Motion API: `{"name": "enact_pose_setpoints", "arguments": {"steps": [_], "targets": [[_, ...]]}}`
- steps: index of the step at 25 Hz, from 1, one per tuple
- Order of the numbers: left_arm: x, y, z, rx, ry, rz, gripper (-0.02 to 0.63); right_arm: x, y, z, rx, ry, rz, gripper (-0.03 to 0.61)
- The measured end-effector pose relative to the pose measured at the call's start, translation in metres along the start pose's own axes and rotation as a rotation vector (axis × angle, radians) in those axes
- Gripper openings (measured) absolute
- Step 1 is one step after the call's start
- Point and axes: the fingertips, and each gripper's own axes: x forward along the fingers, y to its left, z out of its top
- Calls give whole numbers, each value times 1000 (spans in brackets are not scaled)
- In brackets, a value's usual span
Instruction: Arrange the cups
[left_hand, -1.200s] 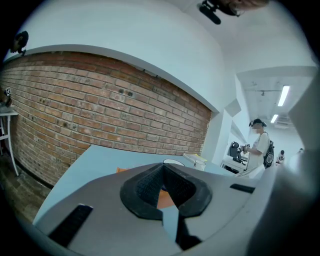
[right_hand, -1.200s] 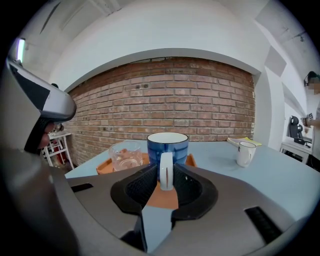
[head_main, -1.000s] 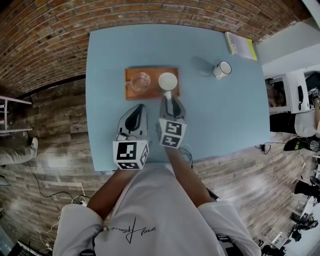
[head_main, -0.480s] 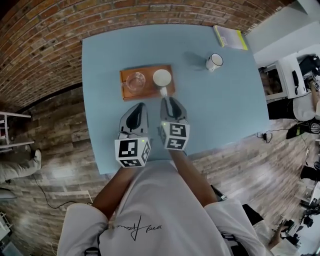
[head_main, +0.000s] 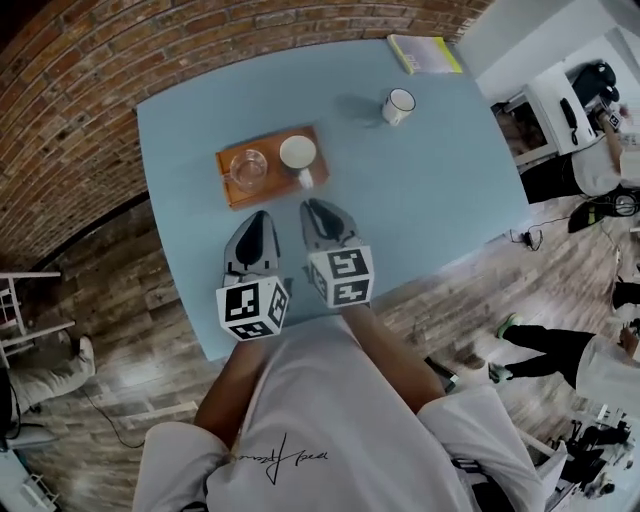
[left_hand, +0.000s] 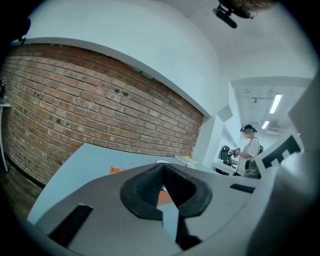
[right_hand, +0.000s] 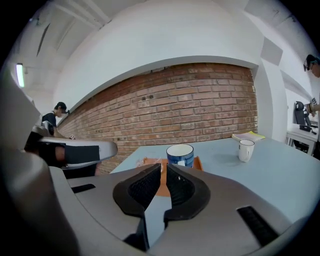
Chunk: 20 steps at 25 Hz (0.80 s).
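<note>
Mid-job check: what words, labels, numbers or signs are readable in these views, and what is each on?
Nothing reads clearly.
Dark handwritten script on the white T-shirt: upside down, illegible.
Print on the yellow-green booklet at the table's far corner: too small to read.
Squares on the black-and-white marker cubes: patterns only, no letters.

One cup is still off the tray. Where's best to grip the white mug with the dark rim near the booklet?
Probably pinch the rim wall from above, one jaw inside: the white dark-rimmed mug stands upright, mouth open, and its handle looks too small to grab.
</note>
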Motion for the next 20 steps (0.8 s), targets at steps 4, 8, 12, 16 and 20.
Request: {"name": "enact_pose_setpoints", "arguments": {"steps": [4, 8, 12, 16, 20], "targets": [[-2, -5, -1, 3, 6, -18, 6, -11, 14, 7, 33, 19, 86, 32], [-5, -7, -1, 6, 6, -46, 6, -24, 29, 19, 24, 11, 176, 21], [-13, -6, -5, 19, 2, -72, 6, -43, 40, 26, -7, 5, 253, 21], [-21, 3, -11, 80, 26, -93, 6, -62, 57, 30, -18, -5, 359, 21], [-19, 17, -15, 140, 57, -139, 7, -73, 67, 30, -21, -7, 422, 21]]}}
